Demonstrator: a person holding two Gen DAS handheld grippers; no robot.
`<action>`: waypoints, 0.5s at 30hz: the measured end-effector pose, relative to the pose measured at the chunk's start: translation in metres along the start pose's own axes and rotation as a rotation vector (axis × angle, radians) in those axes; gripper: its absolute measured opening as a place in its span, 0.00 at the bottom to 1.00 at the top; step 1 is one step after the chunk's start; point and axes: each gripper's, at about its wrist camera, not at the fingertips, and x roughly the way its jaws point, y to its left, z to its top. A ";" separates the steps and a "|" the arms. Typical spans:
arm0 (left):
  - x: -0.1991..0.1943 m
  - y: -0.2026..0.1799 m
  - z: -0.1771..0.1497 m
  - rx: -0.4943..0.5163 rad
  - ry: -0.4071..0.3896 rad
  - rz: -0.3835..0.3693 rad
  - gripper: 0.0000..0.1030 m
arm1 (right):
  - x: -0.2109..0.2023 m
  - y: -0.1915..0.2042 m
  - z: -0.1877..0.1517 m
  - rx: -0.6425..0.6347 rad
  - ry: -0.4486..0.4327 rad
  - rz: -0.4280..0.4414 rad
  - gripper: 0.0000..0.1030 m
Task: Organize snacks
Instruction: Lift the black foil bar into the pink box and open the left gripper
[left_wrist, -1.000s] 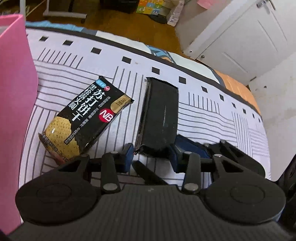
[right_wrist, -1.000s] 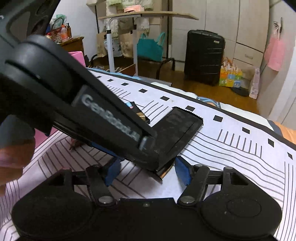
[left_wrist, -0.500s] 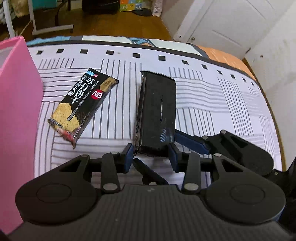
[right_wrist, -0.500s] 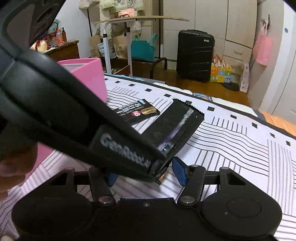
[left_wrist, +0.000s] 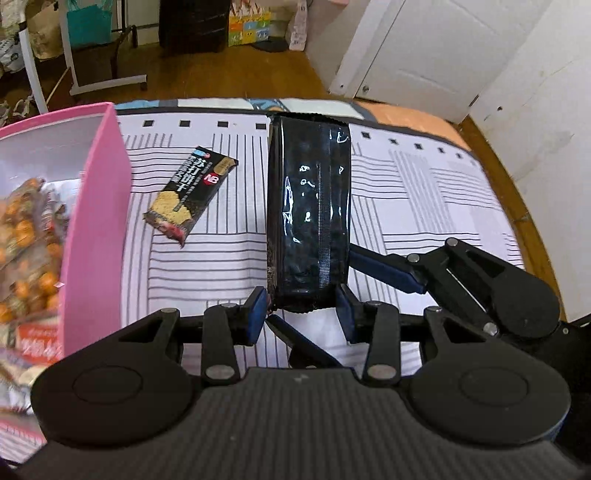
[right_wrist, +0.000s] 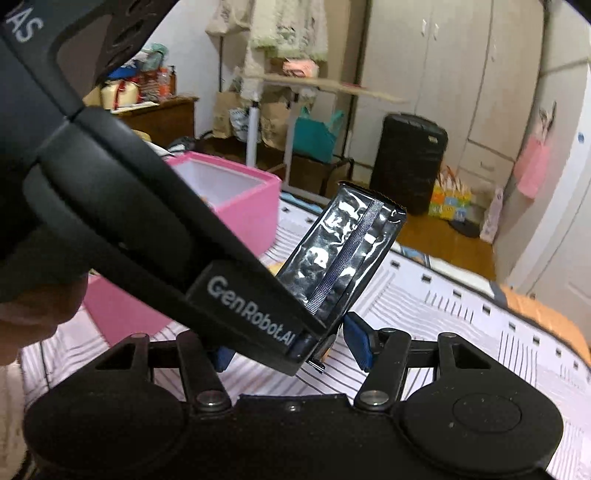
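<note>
My left gripper (left_wrist: 301, 308) is shut on the near end of a long black foil snack pack (left_wrist: 310, 206) and holds it lifted above the striped cloth. The same pack (right_wrist: 343, 258) shows tilted upward in the right wrist view. My right gripper (right_wrist: 291, 349) is open around the pack's lower end, with the left gripper's body across its left finger. A black soda-cracker pack (left_wrist: 192, 195) lies flat on the cloth to the left. A pink box (left_wrist: 98, 229) at the left holds several snack packets.
The striped cloth (left_wrist: 424, 206) covers a table with an orange edge at the right. Wooden floor, a black suitcase (right_wrist: 406, 162), a white door and a folding table stand beyond. The pink box (right_wrist: 243, 206) is also in the right wrist view.
The black foil pack has been lifted off the cloth and tilted up in my left gripper. The view has shifted so that the pink box's inside shows.
</note>
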 end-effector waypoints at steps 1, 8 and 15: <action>-0.007 0.001 -0.002 0.001 -0.008 -0.003 0.37 | -0.005 0.004 0.003 -0.016 -0.010 0.002 0.63; -0.063 0.015 -0.014 -0.010 -0.070 0.014 0.37 | -0.020 0.031 0.029 -0.074 -0.066 0.044 0.63; -0.103 0.044 -0.023 -0.028 -0.103 0.104 0.37 | -0.009 0.068 0.054 -0.148 -0.092 0.149 0.63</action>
